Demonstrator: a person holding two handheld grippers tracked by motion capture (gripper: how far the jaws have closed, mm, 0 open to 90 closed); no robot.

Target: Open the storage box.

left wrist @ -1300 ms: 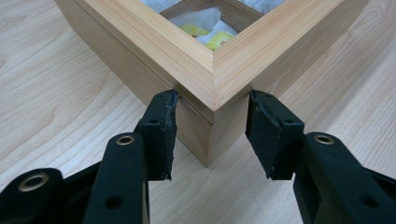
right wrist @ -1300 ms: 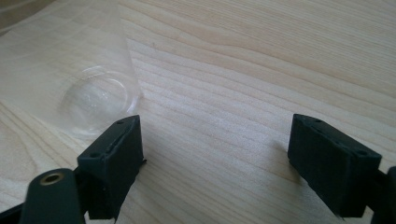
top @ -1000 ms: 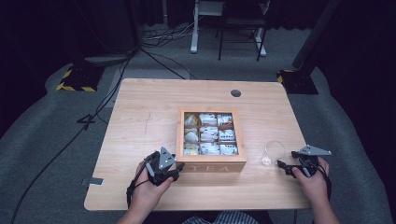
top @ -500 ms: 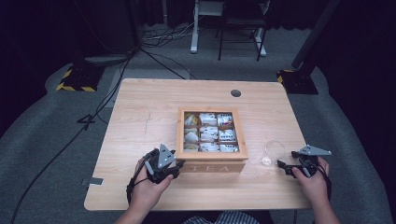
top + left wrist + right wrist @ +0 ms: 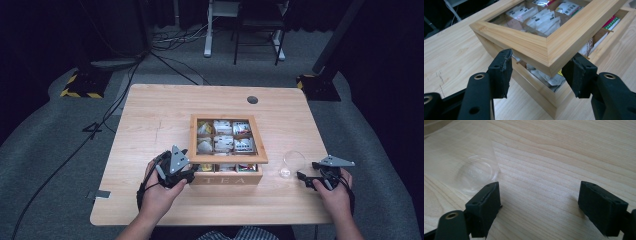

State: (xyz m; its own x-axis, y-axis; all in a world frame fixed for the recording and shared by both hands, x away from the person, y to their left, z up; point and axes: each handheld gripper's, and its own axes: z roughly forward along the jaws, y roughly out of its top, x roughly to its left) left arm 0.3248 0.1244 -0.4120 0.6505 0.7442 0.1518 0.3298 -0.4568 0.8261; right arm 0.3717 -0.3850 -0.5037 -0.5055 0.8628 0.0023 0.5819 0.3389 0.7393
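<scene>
The wooden tea box (image 5: 227,150) is sitting near the middle of the table (image 5: 160,115), its front face lettered TEA and its glass-paned lid (image 5: 541,46) standing raised at the near corner, so that a gap is showing between the lid frame and the box wall. The left gripper (image 5: 175,167) is sitting at the box's front left corner, touching or just beside it in the high view. In the left gripper view the lid's corner is pointing down between the two black jaws; the jaws have just been opening and are now standing moderately apart, with a clear gap on the left side and the right pad (image 5: 576,72) close beside the frame, contact there uncertain. Wrapped tea bags (image 5: 544,20) are lying in the compartments under the pane, and more are showing through the gap. The right gripper (image 5: 312,180) is resting on the table well to the right of the box, jaws spread wide with bare wood between them. A clear glass cup (image 5: 292,162) is standing just ahead of it, beside the left jaw in the right gripper view.
</scene>
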